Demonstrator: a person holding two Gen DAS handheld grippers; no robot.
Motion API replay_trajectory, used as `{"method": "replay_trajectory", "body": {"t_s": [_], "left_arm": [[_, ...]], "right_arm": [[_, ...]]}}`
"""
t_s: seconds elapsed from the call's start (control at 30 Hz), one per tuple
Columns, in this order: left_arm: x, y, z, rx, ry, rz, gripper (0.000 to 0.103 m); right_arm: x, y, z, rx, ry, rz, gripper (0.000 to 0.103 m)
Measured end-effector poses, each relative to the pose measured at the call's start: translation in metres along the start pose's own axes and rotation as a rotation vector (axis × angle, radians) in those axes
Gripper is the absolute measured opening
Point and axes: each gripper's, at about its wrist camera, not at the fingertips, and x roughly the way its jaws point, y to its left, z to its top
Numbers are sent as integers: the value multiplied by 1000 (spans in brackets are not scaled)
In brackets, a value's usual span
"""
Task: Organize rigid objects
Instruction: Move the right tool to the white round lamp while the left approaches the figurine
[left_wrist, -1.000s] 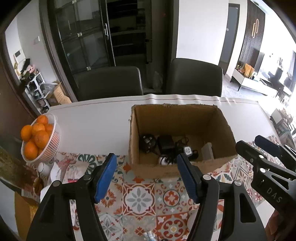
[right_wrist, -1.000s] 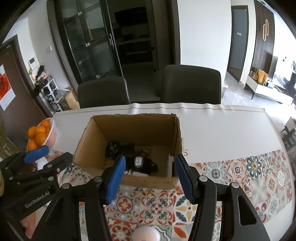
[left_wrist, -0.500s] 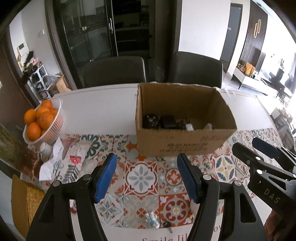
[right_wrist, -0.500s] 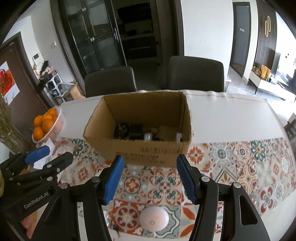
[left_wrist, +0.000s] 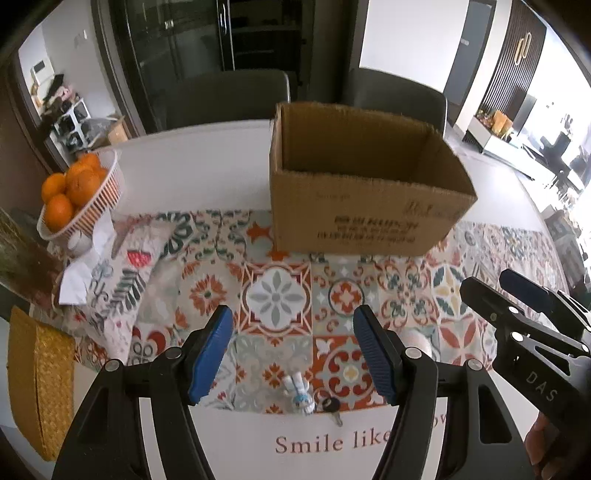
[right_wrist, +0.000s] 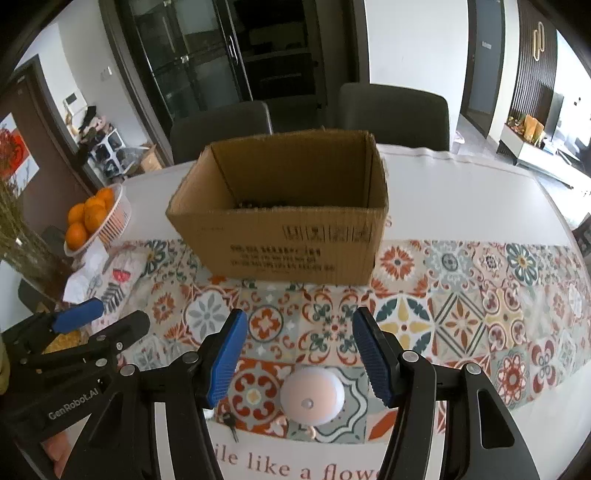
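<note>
1. Both cameras have pulled back and dropped lower since a second ago: the cardboard box (left_wrist: 364, 192) used to fill the middle with its contents in plain sight, now it sits further up the frame and you mostly see its printed front wall
2. In the right wrist view only a dark sliver of stuff shows over the box (right_wrist: 291, 229) front edge, can't tell what it is
3. Left gripper (left_wrist: 291, 354) is wide open, nothing in it, hovering over the patterned runner (left_wrist: 277, 295)
4. Low in the left view, between its blue pads, a little white and blue figurine (left_wrist: 300, 393) lies on the runner's near edge with a small dark key (left_wrist: 332, 408) just beside it
5. Right gripper (right_wrist: 297, 360) is also spread wide and empty, and a round white dome-shaped gadget (right_wrist: 312, 398) sits on the tabletop in the lower middle of that view, between the fingers but not touched
6. Basket of oranges (left_wrist: 79, 195) at the left edge, well apart from the box
</note>
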Motion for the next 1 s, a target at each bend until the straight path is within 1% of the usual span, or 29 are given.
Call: {"method": "replay_trajectory", "body": {"t_s": [0.2,0.53,0.77,1.0], "left_arm": [[13,2,-16,-17,57,-14,67],[35,9,-38,-56,149,5,67],[58,12,-52,-85,246,-31,66],[73,10,-61,-103,306,-38,63]], "right_arm": [[12,1,-16,7,50,9,60],[36,1,-38,16,132,16,60],[55,-1,-51,25,197,27,60],[72,-6,-59,37,241,28,60]]}}
